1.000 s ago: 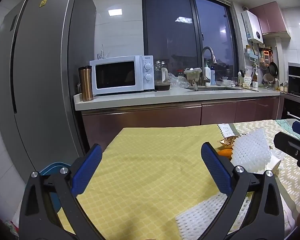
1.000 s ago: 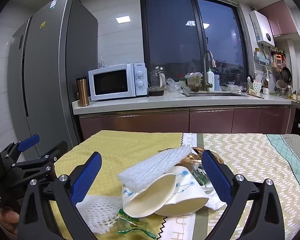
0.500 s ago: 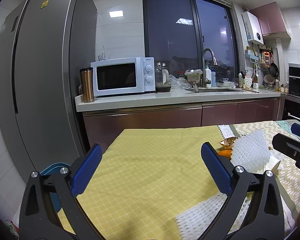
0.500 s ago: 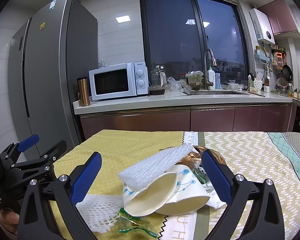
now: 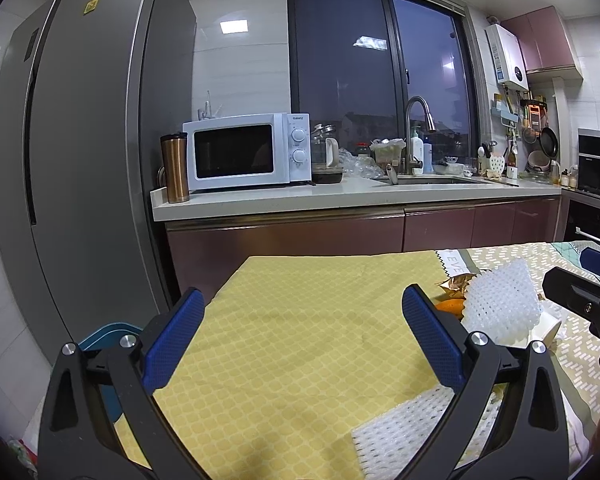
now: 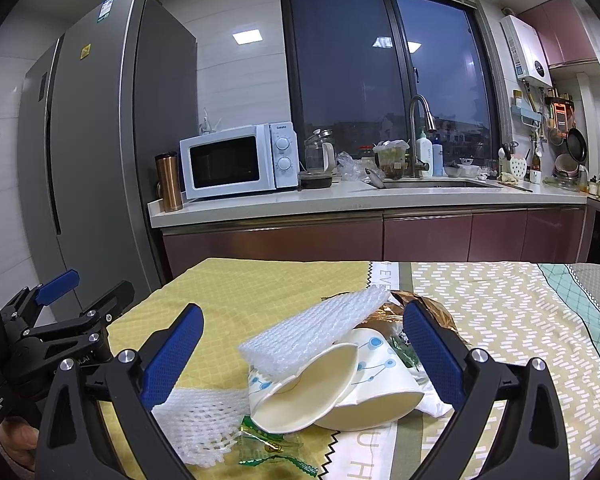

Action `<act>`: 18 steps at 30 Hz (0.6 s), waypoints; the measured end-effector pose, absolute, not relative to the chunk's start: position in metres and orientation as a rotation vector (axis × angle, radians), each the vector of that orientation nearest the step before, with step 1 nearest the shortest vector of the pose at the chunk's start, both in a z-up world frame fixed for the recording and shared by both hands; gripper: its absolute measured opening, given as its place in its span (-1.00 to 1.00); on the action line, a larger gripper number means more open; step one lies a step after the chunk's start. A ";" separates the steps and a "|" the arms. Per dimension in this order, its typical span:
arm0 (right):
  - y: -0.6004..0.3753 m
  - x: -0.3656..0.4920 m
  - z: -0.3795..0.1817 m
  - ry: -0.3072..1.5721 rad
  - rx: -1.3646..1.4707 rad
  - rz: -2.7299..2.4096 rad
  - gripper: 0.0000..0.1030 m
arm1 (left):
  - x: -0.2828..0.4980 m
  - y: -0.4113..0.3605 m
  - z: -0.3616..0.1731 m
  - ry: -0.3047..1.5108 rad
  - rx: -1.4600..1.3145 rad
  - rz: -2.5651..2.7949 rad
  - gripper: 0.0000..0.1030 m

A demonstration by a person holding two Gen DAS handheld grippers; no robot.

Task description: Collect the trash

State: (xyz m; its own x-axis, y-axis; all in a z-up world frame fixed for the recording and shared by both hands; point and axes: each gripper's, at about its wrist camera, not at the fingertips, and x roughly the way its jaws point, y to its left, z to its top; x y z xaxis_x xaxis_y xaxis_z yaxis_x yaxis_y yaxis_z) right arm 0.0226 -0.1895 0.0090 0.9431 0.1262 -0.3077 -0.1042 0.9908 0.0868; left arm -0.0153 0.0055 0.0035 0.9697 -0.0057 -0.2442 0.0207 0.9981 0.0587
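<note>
The right gripper (image 6: 298, 354) has its jaws spread wide and empty, and the trash pile sits right between them on the tabletop (image 6: 520, 320). Nearest the middle of the gap lie two paper cups (image 6: 332, 384) on their sides, one nested against the other, mouths facing the camera. They look light and thin-walled; a pinch across the body would probably crush them, which hardly matters for trash, but the rim is the stiffer place to bite. Leaning on top of them is a white foam sheet (image 6: 320, 330), soft and springy, likely to squash in the jaws and hold by friction; any edge would do. Just inside the left jaw lies foam netting (image 6: 198, 424), floppy and open-meshed, easy to snag. In front of the cups is a green wrapper (image 6: 270, 450), flat, thin and probably slippery, so the hardest to lift off the cloth. Behind the right jaw a crumpled gold foil bag (image 6: 428, 308) pokes out, light and crackly.

The left gripper (image 5: 298, 332) is also wide open with nothing in it; only bare yellow cloth lies between its jaws. The pile is outside its right jaw: the foam sheet (image 5: 502, 304) stands just beyond it, an orange scrap (image 5: 450, 305) peeks out beside it, and more netting (image 5: 412, 438) lies below. A blue bin (image 5: 100, 334) shows off the tabletop's edge past the left jaw, a likely place for the trash
</note>
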 end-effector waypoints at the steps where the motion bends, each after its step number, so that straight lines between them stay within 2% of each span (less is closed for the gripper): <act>1: -0.190 0.022 0.009 0.317 0.071 0.119 0.87 | -0.015 0.006 0.004 0.249 0.060 -0.016 0.89; 18: -0.193 0.032 0.006 0.339 0.082 0.132 0.87 | -0.010 0.004 -0.002 0.260 0.065 -0.033 0.89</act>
